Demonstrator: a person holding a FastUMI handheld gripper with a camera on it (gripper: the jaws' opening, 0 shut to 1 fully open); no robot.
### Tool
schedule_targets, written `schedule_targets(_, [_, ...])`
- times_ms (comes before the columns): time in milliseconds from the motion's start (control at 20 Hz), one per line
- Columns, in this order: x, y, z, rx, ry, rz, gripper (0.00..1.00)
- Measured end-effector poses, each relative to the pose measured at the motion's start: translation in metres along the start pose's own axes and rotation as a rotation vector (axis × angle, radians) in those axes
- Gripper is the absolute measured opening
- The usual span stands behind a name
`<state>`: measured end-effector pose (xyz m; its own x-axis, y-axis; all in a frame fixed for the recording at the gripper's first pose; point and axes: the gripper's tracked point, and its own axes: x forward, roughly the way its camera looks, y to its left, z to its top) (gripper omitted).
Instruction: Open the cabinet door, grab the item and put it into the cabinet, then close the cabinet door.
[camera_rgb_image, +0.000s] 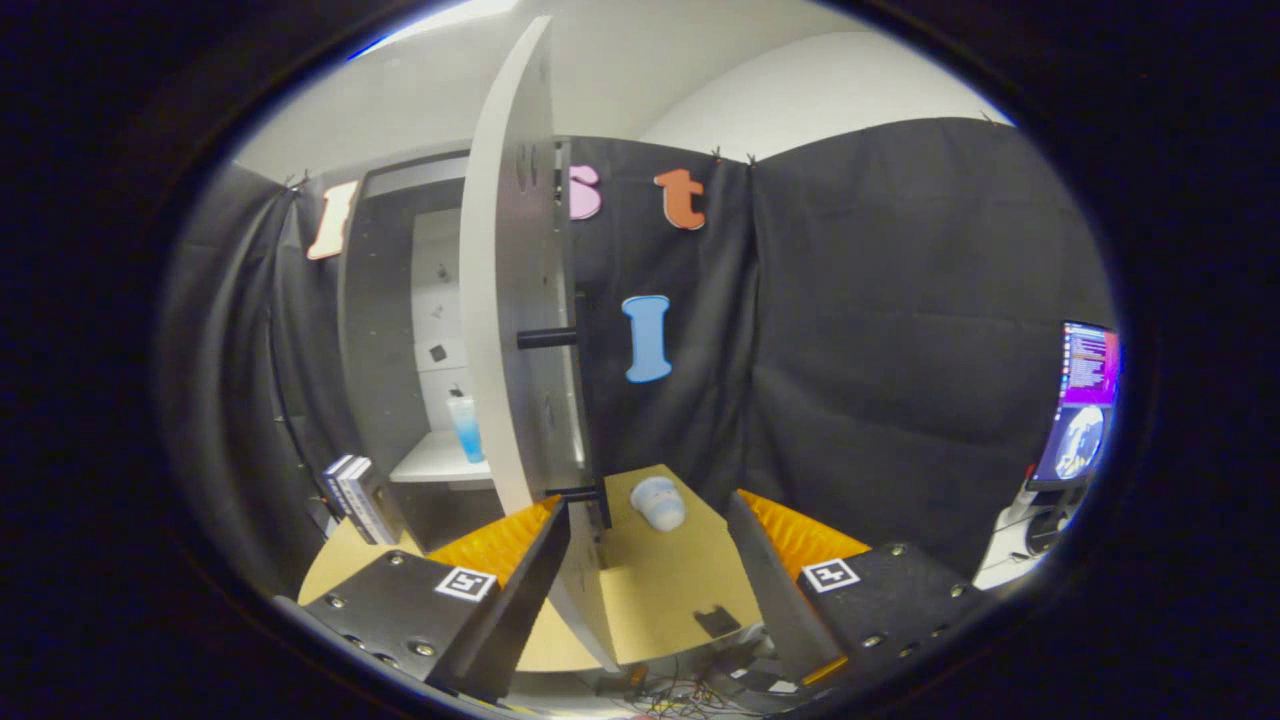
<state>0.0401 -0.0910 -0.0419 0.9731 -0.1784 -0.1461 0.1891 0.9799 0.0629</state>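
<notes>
1 cabinet door swung open, edge-on to me, 1 black handle | 1 blue cup on the cabinet shelf | 1 pale item on the table, beyond my fingers | door's lower edge between them | gripper jaws spread wide, I hold nothing

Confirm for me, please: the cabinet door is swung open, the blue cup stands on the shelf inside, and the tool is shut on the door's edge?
Not quite. In the gripper view the tool is open, its fingers apart either side of the door edge. The door is swung open and the blue cup stands on the shelf.
</notes>
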Motion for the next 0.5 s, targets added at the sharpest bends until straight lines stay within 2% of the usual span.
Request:
schedule_targets(250, [0.014,0.053,-0.008,-0.005,0.001,0.155,0.96])
schedule_targets(500, [0.021,0.094,-0.014,0.020,0.015,0.262,0.96])
